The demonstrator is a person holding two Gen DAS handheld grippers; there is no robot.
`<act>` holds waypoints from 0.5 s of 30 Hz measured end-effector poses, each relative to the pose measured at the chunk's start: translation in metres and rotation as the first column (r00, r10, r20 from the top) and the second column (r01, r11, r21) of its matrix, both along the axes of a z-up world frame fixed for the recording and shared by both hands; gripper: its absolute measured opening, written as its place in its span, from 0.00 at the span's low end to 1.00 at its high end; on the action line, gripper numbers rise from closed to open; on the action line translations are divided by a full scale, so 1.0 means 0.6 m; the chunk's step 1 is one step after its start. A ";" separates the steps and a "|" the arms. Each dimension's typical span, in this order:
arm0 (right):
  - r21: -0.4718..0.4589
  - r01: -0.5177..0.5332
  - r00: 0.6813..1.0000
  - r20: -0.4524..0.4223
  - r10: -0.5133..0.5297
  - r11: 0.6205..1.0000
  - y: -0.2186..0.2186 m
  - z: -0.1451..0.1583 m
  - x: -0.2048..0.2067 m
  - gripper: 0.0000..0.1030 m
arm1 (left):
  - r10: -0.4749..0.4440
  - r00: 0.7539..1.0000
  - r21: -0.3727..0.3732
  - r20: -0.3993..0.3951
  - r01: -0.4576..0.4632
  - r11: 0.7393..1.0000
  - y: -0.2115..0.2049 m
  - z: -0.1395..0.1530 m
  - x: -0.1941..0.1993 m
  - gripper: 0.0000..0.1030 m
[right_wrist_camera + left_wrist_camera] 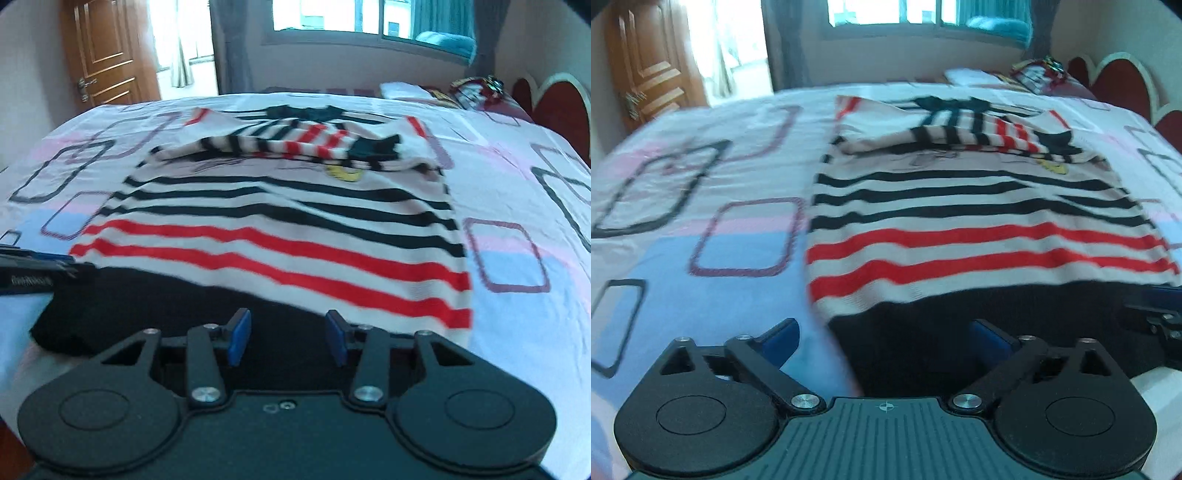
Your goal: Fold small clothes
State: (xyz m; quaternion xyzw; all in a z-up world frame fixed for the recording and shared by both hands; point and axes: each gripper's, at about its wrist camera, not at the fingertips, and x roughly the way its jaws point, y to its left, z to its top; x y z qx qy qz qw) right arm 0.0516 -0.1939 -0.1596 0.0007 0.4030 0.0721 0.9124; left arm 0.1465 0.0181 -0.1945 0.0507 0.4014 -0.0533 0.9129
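The striped sweater [979, 221] lies flat on the bed, front up, w/ black stripes across the middle, red stripes lower down and a wide black hem band [184, 295] nearest the cameras. Both sleeves are folded in across the chest, overlapping in a striped bundle [295, 144] just below the black collar; a small yellow patch [343, 173] of a printed figure shows under them.

The left hand-held gripper [886, 343] hovers over the hem's left corner, blue pads spread wide apart, released, nothing between them but the hem edge and sheet below. No earlier view is given, so only the wide stance can be told. The right hand-held gripper [288, 336] sits over the black hem nearer the right side, pads partly apart, not pinching the cloth as far as the view shows. Each gripper's tip shows at the edge of the other's view, by the hem.

The bed sheet [701, 258] is white w/ pink and pale blue bands and rounded-rectangle outlines in black and purple. At the far end: a white pillow [402, 90], some colourful items [476, 88] and a red scalloped headboard [561, 107]. Beyond: a window [332, 14] w/ teal curtain, a bright doorway w/ light drapes, a wooden door [107, 51] at left. Frames are motion-blurred.
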 end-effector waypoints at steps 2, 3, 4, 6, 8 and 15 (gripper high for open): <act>-0.017 -0.010 1.000 -0.017 0.010 1.000 0.019 -0.011 -0.004 0.48 | -0.025 0.999 -0.002 -0.048 0.025 1.000 0.005 -0.016 -0.003 0.95; -0.030 -0.009 0.999 -0.032 0.008 1.000 0.024 -0.020 -0.005 0.49 | -0.023 0.998 -0.015 -0.061 0.022 1.000 0.012 -0.022 -0.005 0.95; -0.042 0.002 0.998 -0.055 -0.004 0.999 0.024 -0.031 -0.005 0.49 | -0.015 0.998 -0.034 -0.062 0.013 0.999 0.020 -0.022 -0.007 0.95; -0.036 0.024 0.998 -0.049 -0.025 0.999 0.018 -0.034 -0.013 0.49 | -0.007 0.998 -0.068 -0.067 0.003 0.998 0.035 -0.020 -0.011 0.95; -0.049 0.045 0.998 -0.050 -0.047 0.998 0.011 -0.029 -0.021 0.49 | -0.006 0.998 -0.083 -0.066 0.000 0.997 0.046 -0.019 -0.014 0.95; -0.029 0.122 0.993 -0.002 -0.122 0.992 -0.018 0.001 -0.054 0.61 | -0.023 0.998 -0.072 -0.050 0.019 0.997 0.038 -0.012 -0.016 0.95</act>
